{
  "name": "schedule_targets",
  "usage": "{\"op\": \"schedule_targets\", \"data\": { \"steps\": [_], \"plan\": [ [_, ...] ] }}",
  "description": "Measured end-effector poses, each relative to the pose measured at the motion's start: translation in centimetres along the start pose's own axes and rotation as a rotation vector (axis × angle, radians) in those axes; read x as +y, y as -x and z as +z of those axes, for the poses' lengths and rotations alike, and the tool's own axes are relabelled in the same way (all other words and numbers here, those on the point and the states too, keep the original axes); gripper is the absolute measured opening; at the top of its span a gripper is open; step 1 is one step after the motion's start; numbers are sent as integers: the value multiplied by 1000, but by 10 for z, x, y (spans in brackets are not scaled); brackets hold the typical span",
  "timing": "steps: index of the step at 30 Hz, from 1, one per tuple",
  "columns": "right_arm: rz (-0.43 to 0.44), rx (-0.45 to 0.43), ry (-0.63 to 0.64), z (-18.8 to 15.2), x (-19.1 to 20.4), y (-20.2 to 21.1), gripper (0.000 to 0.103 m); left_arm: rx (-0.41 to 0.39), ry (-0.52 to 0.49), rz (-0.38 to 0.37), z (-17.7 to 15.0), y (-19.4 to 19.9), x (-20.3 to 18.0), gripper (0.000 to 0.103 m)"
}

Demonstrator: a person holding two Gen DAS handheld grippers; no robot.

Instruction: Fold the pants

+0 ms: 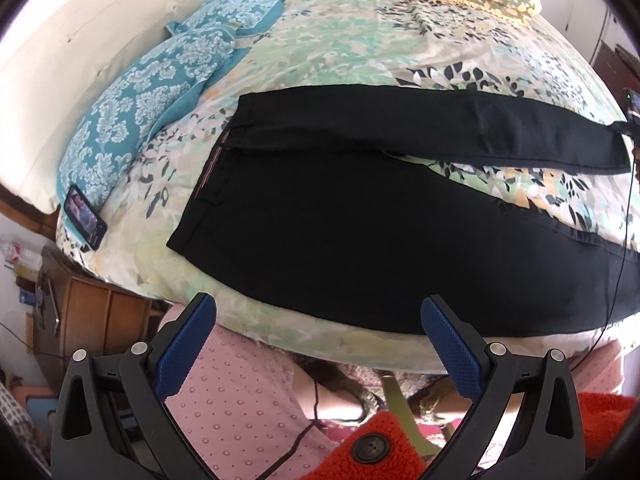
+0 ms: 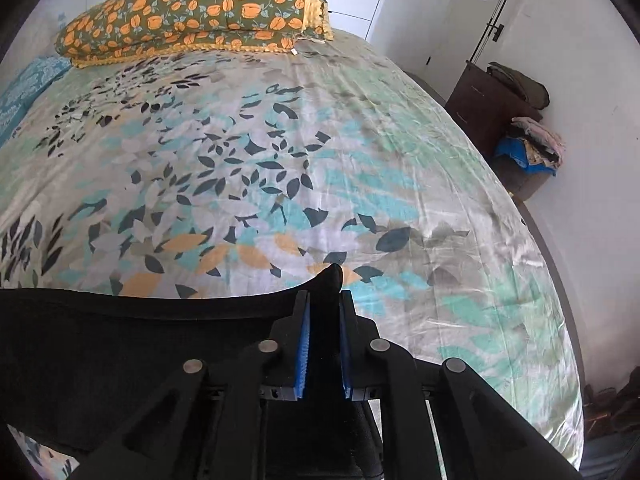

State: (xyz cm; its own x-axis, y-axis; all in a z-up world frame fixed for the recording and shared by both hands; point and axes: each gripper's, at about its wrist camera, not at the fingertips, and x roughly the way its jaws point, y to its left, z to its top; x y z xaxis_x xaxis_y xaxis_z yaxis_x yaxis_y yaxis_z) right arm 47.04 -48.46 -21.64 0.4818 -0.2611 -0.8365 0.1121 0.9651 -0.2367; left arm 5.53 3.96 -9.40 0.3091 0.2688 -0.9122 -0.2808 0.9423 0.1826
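Right hand-held gripper point(image 2: 324, 320) pinches black pants point(image 1: 360, 232) on floral bedsheet point(image 2: 280, 140); left hand-held gripper point(image 1: 320, 320) spread.

Left gripper point(image 1: 320, 320): jaws spread wide, nothing between the blue pads point(image 1: 182, 354), angled steeply downward in front of the person's pink-dotted clothing.
Right gripper point(image 2: 324, 300): jaws drawn close together, blue pads pinching a fold of black fabric that pokes out past the fingertips, tilted downward.
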Motion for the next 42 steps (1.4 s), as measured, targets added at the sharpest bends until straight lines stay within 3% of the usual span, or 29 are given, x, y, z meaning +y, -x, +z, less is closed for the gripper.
{"op": "schedule_targets", "data": {
  "steps": [2, 4, 6, 9, 12, 15, 21, 23, 25, 30, 31, 34, 39, 42],
  "plan": [
    [-11, 4, -32, -10, 1, 3, 43, 1, -11, -4, -1, 0, -1, 102],
    [1, -30, -52, -23, 3, 17, 58, 6, -11, -6, 0, -3, 1, 102],
    [37, -75, -63, -39, 12, 37, 61, -8, -7, 0, 4, -11, 7, 102],
    [165, -119, -70, -75, 23, 79, 67, -76, 24, 35, 19, -44, 23, 102],
    [327, -130, -102, -129, 36, 126, 75, -120, 43, 101, 37, -94, 35, 102],
    [456, -106, -139, -192, 47, 165, 80, -108, 68, 105, 52, -143, 46, 102],
    [494, -44, -269, -298, 68, 212, 81, -16, 88, 117, 41, -215, 63, 103],
    [490, -37, -316, -320, 72, 224, 81, -48, 157, 50, 27, -210, 83, 103],
    [494, -38, -327, -331, 79, 236, 81, -37, 224, 22, 19, -205, 108, 102],
    [488, -82, -199, -327, 105, 257, 81, -156, 518, -80, 12, -195, 193, 102],
    [495, -83, -187, -326, 111, 259, 81, -165, 539, -91, 14, -197, 201, 102],
    [529, -81, -168, -323, 125, 264, 81, -129, 542, -137, 27, -212, 210, 102],
    [531, -107, -85, -328, 143, 279, 81, -99, 508, -112, 38, -224, 200, 102],
    [525, -112, -83, -331, 142, 282, 81, -95, 514, -144, 35, -227, 195, 102]
  ]
}}
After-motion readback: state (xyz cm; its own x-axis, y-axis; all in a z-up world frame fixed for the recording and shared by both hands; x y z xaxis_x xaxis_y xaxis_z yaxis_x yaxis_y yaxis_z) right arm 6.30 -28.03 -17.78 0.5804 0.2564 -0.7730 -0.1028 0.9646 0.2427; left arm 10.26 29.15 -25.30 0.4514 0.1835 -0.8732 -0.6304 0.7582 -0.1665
